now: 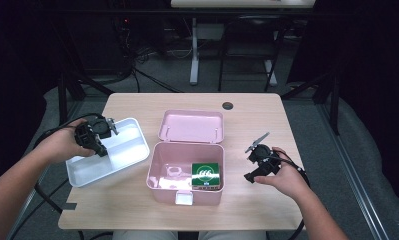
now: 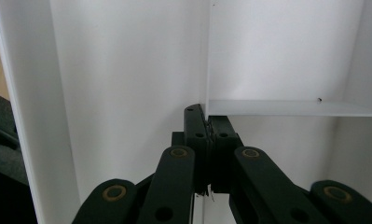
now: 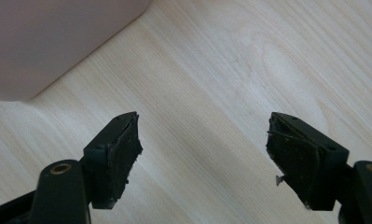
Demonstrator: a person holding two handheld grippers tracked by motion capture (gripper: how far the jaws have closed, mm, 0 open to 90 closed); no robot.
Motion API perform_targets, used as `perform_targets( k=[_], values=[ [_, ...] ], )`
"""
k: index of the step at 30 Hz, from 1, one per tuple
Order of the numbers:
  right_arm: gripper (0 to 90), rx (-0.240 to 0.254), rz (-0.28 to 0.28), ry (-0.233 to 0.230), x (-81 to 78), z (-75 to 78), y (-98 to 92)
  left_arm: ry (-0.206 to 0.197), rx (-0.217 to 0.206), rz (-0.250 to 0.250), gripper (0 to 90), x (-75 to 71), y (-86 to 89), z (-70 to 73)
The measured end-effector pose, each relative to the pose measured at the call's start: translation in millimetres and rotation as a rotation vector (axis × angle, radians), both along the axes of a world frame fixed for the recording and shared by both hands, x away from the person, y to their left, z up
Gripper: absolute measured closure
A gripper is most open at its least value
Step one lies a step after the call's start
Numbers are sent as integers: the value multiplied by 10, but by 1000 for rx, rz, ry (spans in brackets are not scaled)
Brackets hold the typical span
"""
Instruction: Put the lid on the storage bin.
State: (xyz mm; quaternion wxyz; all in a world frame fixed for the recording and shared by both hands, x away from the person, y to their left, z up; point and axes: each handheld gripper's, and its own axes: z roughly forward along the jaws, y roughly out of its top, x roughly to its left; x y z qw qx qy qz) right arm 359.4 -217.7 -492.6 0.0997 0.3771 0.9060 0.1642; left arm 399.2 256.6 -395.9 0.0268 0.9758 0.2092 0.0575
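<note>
Left gripper [image 1: 103, 134], jaws clamped on glossy white plastic tray's [image 1: 129, 150] thin divider; right gripper [image 3: 204, 149] jaws wide, empty, over pale woodgrain bench [image 3: 230, 60].

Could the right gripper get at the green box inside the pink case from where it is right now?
Probably yes. The right gripper sits beside the pink case with its fingers open and nothing in them. The case's lid is swung back, and the green box lies uncovered at the near right corner, on that gripper's side.

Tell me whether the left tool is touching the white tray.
Touching: in the left gripper view, the left tool is shut on the upright divider wall of the white tray.
</note>
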Motion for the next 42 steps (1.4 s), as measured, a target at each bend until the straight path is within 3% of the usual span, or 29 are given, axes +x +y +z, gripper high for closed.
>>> perform_targets(
  k=[6, 21, 25, 31, 38, 42],
  values=[
    [249, 0, -6, 4, 6, -22, -1, 12, 23, -63, 891, -24, -114, 94],
    [249, 2, -89, -12, 48, -119, -7, -2, 19, -105, 891, -52, -305, 192],
    [259, 43, -140, -38, 45, -118, -9, -10, 20, -116, 891, -46, -375, 211],
    [267, 89, -184, -62, 26, -142, 31, -22, 15, -158, 891, -32, -546, 263],
    [267, 73, -191, -60, 1, -158, 78, -17, 2, -208, 891, -32, -795, 309],
    [269, 91, -202, -56, -7, -176, 89, -20, 3, -237, 891, -41, -944, 302]
  ],
)
